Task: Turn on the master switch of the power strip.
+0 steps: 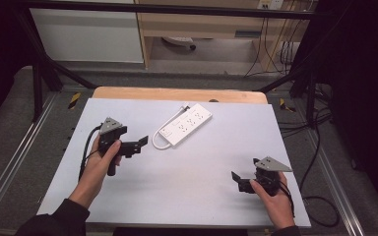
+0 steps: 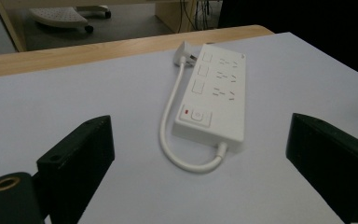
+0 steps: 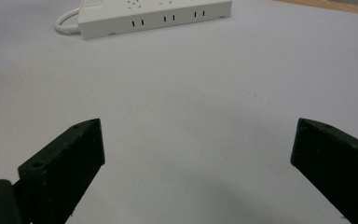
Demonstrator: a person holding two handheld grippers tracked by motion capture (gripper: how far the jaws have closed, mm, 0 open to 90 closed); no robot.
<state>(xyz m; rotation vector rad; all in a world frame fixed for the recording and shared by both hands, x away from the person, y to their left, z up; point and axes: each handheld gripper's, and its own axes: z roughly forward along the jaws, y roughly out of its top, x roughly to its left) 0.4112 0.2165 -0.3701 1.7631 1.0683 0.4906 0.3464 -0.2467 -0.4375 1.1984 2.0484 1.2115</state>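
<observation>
A white power strip (image 1: 186, 124) lies flat at the middle back of the pale table top, its short white cable (image 1: 158, 142) curling from the near end round to a plug (image 1: 185, 106) at the far end. In the left gripper view the power strip (image 2: 216, 95) sits straight ahead, a little beyond the jaws. My left gripper (image 1: 141, 143) is open, just left of the strip's near end, nothing in it. My right gripper (image 1: 236, 179) is open near the front right, well short of the power strip (image 3: 154, 14), nothing between its jaws.
The pale sheet (image 1: 187, 172) covers a wooden table whose back edge (image 1: 177, 93) shows beyond it. Black frame posts (image 1: 38, 78) stand at the back corners. Cables (image 1: 320, 196) trail on the floor at the right. A wooden cabinet (image 1: 202, 24) stands behind.
</observation>
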